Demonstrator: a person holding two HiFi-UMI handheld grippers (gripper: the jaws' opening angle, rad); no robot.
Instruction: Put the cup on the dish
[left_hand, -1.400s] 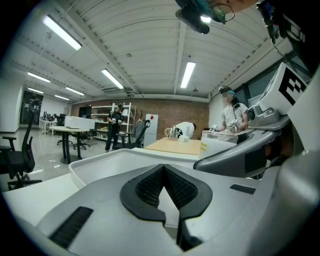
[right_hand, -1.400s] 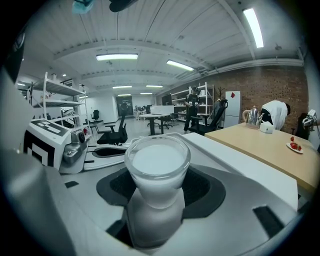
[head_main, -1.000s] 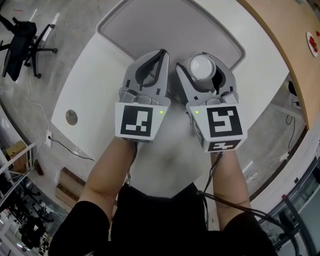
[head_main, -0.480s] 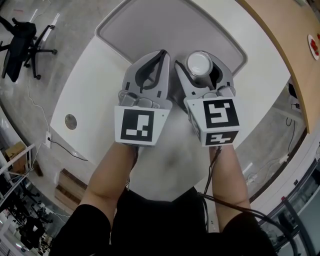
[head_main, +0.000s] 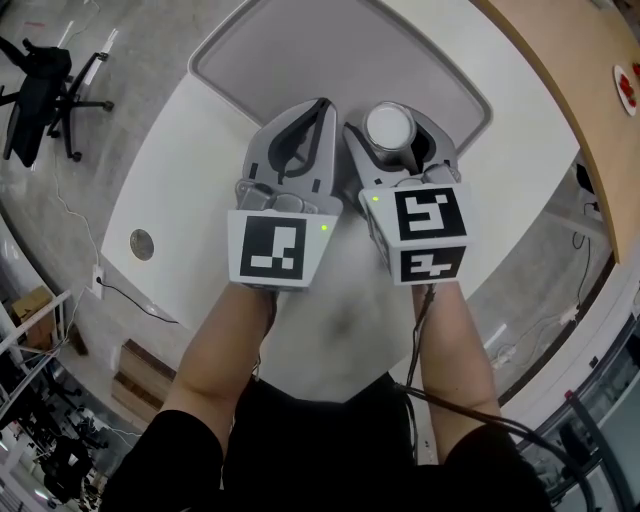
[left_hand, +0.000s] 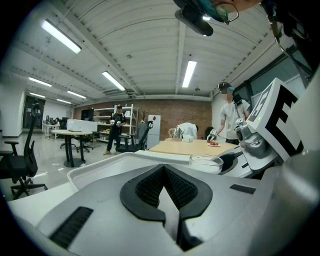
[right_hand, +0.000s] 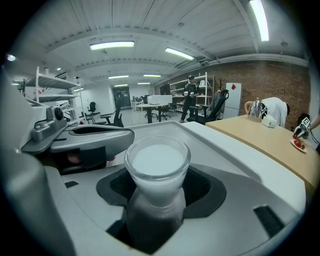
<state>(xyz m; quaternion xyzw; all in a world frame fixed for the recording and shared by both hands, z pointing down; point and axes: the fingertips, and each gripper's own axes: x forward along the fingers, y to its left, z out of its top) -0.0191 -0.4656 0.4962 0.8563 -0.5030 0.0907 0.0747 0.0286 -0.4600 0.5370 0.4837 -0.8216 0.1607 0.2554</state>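
Jaws of the right tool (right_hand: 157, 197) are clamped on the cup (right_hand: 157, 162), one dark pad on each side of its lower body; we record this tool as gripping. We find the cup upright: a clear glass, milky white inside, with its rim standing above the jaws. Jaws of the left tool (left_hand: 162, 172) are pressed together with nothing between them; we record it as closed and empty.

In the head view the two tools sit side by side, close together, with the left tool just left of the cup. Each carries its marker cube at the near end, and each shows a small green light. Both point toward the far side of the table.

Beneath and beyond the jaws lies the dish (head_main: 300, 45), a wide grey tray-like piece with a raised pale rim. From above, the cup shows over the near part of the dish; we cannot tell whether its base touches the surface. The dish rests on a white round table (head_main: 190, 170).

To the right runs a second, wooden table (head_main: 560, 100), with a small plate of red items (head_main: 625, 86) at its right edge. An office chair (head_main: 45, 65) stands on the floor at far left, well apart from the white table.
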